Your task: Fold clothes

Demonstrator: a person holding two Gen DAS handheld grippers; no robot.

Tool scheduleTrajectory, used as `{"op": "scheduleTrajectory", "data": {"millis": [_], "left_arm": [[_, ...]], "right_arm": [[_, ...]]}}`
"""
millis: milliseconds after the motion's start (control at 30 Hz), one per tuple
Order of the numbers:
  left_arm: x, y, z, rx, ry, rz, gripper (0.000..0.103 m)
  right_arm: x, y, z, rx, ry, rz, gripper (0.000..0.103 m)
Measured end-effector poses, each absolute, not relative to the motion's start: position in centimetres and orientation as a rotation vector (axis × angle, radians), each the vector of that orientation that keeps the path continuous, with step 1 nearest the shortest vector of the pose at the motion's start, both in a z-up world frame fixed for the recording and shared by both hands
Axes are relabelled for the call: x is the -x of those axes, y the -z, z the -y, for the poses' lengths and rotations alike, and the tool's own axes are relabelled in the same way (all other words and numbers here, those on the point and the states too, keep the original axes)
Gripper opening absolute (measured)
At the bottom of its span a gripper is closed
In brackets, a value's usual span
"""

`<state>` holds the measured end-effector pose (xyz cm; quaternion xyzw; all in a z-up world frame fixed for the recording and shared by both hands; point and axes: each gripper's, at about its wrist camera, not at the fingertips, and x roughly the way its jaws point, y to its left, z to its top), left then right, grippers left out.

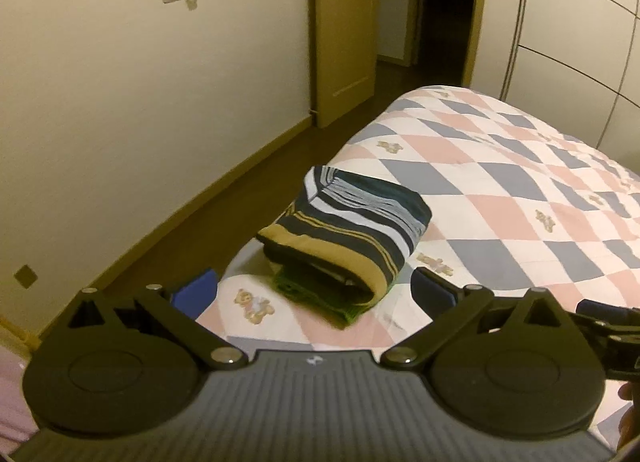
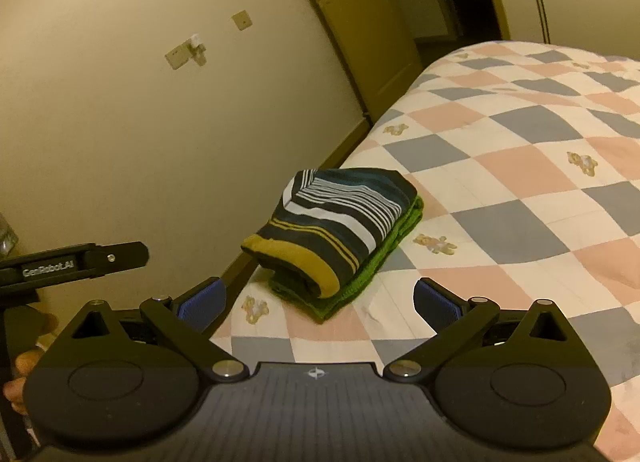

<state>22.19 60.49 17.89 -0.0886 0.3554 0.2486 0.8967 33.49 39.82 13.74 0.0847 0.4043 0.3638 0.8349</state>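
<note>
While both claws hang empty above the near corner of the bed, a folded striped garment rests on a folded green garment, the two forming a small stack on the checked quilt close to the mattress edge beside the wall. The left gripper stands wide open with nothing between its blue pads, and in its view the stack lies just ahead of the fingertips, roughly centred in the gap. The right gripper is likewise spread wide and holds nothing; in its view the stack sits just beyond the tips, a little left of centre. The cloth looks soft, light and limp, likely to sag or unfold if lifted by a single layer, so the rolled fold at the near end, where the mustard band curves over, appears the safest place to pinch through all layers, or the two side edges together. Neither claw touches the fabric. The folding appears largely done, judging by the compact stack. An open door shows beyond.
</note>
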Motion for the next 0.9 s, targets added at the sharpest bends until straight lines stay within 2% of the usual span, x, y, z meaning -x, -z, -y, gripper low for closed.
{"op": "scheduleTrajectory", "data": {"millis": [300, 700, 900], "left_arm": [[-20.0, -17.9, -59.5, 0.29, -0.549, -0.708, 0.102], [-22.2, -16.5, -54.5, 0.062, -0.701, -0.78, 0.102], [-23.4, -14.9, -53.9, 0.103, -0.671, -0.849, 0.102]], "right_arm": [[-33.0, -13.2, -38.8, -0.152, -0.795, -0.87, 0.103], [-34.1, -11.8, -37.2, -0.13, -0.82, -0.907, 0.103], [-35.1, -10.8, -36.4, -0.128, -0.817, -0.927, 0.103]]}}
